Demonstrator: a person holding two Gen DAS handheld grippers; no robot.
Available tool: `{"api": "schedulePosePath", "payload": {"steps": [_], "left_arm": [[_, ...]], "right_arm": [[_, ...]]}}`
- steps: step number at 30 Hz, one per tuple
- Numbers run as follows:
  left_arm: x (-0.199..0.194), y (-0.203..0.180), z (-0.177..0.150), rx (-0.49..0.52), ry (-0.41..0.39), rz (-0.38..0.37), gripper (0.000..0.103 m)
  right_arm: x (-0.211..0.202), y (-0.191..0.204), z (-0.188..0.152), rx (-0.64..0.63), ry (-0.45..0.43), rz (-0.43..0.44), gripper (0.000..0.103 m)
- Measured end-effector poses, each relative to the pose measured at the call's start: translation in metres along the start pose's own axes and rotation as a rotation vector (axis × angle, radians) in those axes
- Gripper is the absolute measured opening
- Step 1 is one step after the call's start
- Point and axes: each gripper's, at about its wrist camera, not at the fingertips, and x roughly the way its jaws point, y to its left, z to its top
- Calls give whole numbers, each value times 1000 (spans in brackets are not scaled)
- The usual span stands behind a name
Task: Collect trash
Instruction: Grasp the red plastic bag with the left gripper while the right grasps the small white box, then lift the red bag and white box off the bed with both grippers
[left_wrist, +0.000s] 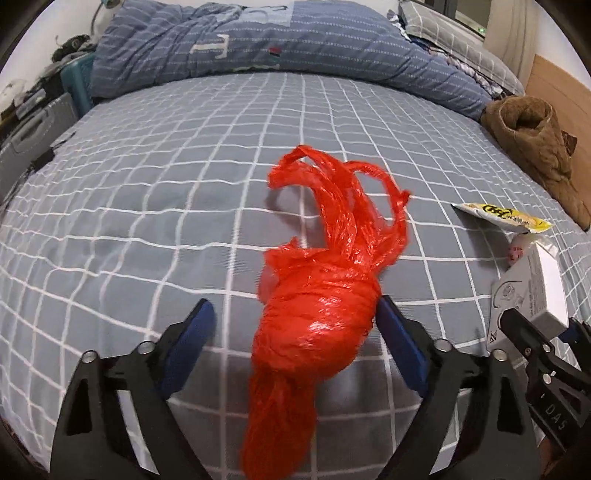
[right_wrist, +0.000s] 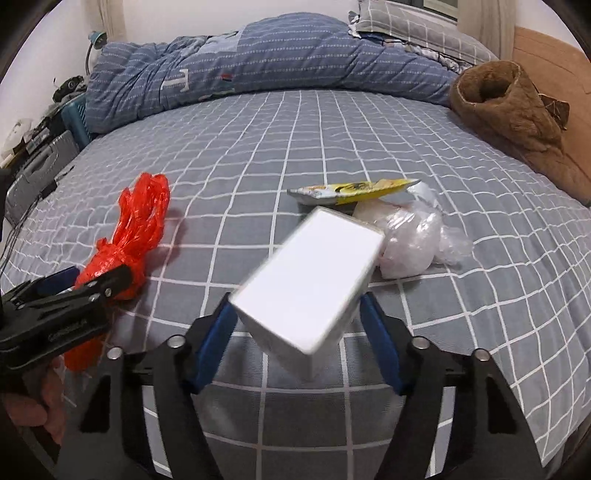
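A crumpled red plastic bag lies between the blue pads of my left gripper; the right pad touches it, the left pad stands apart, so the jaws are open. The bag also shows in the right wrist view. My right gripper is shut on a white box and holds it tilted above the bed; the box shows in the left wrist view. A yellow wrapper and a crumpled clear plastic bag lie on the bed beyond the box.
The bed has a grey checked sheet. A blue quilt is bunched at the far side. A brown fleece garment lies at the right edge. Cases and clutter stand beside the bed at left.
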Motion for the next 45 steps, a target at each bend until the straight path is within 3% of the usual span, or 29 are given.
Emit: {"api": "schedulePosePath", "payload": {"steps": [3,21,45], "left_arm": [[9,-2,0,15,8,7,48],[-12,-8,-2,33,-37,14,46],[-57,-20,-20,56,-49,-23,46]], "right_arm": [[0,-2,-1,-4,-10,13,57],[-15,-6,-3,-25,-27,56,45],[-65,-1,-4,-52,-65,56,44]]}}
